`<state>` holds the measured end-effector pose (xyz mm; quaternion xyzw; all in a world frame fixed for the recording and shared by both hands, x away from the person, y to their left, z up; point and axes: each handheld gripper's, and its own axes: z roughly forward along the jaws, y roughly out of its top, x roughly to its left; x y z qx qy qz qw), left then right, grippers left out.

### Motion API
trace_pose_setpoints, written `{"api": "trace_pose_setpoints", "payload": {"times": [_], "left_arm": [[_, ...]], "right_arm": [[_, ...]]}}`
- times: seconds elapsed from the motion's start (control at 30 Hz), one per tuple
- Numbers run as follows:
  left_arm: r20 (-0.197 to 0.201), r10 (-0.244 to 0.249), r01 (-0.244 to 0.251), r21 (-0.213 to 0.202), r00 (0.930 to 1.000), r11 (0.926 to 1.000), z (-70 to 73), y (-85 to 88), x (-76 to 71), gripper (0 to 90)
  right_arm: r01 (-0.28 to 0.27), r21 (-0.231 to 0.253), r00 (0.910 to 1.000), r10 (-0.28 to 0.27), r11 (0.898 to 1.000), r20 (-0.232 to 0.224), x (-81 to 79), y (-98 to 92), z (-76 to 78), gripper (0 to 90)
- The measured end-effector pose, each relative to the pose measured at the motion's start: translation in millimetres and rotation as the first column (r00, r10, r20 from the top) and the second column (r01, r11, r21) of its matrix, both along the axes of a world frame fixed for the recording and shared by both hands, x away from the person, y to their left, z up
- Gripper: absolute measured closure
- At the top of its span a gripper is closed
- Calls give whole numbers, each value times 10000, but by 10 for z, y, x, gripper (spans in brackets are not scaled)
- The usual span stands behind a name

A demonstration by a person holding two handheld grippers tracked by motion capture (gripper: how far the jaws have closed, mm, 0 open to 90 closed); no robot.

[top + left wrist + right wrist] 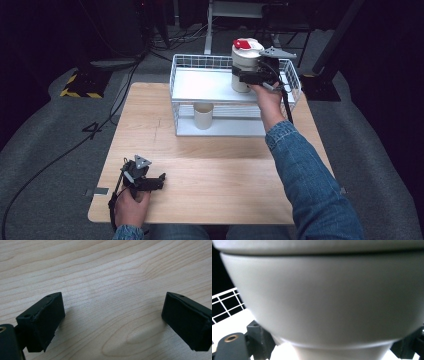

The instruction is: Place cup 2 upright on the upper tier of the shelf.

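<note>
While the left tool (161,179) gapes empty, the right tool (239,76) clamps the white canister (245,62).

A round white plastic jar (245,70) has a red cap (242,44). The white wire rack (200,62) has a square grid pattern. The pale wooden worktop (210,165) shows wavy grain lines. Both grippers (147,181) (250,76) are black. The sleeve (310,180) is blue denim
</note>
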<state>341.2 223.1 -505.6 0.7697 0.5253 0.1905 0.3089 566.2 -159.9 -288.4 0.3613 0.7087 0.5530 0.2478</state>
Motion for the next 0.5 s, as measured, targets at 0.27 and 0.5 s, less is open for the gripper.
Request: {"api": "trace_pose_setpoints", "payload": {"times": [0.27,0.5], "left_arm": [[5,2,-2,7,10000,10000,0,1,0,53],[2,-3,3,11,10000,10000,0,1,0,53]], "right_arm": [[16,-127,10000,-16,9999,24,-20,-10,-5,132],[32,-175,10000,-31,9998,34,-19,-6,-4,131]]}}
